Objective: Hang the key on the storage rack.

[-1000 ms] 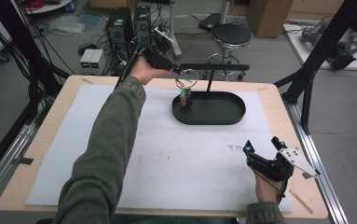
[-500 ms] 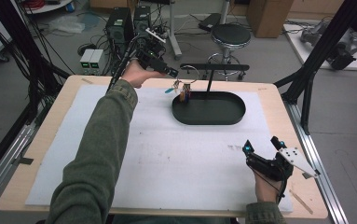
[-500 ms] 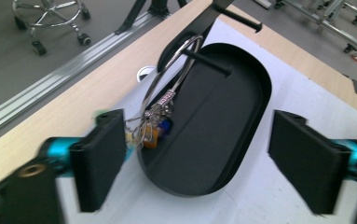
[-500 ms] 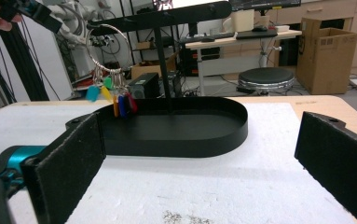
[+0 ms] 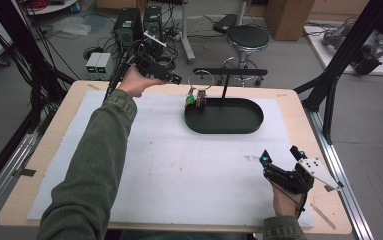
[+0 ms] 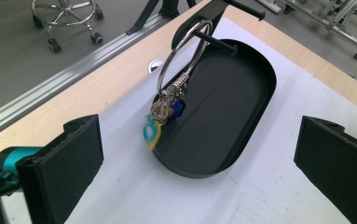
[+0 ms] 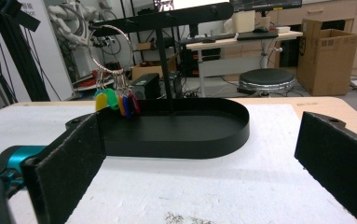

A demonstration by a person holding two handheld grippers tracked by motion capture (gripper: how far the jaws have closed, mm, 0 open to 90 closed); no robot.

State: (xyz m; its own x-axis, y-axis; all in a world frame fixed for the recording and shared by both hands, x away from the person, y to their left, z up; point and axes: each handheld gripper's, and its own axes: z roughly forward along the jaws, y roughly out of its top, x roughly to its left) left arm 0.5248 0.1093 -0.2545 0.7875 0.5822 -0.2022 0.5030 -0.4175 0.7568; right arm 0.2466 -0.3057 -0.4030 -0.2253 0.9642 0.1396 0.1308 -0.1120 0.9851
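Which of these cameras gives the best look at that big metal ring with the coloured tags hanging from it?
The left gripper view: the key ring is close and large, looped over a peg of the black stand, tags dangling over the tray. The right gripper view shows it farther off, side-on, with the tags' colours clear. The high view shows it small and distant.

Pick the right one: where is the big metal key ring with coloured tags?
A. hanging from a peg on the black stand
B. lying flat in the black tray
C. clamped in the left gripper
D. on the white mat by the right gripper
A: the key ring hangs from a peg of the stand, its tags dangling at the end of the tray; both grippers are open and apart from it.
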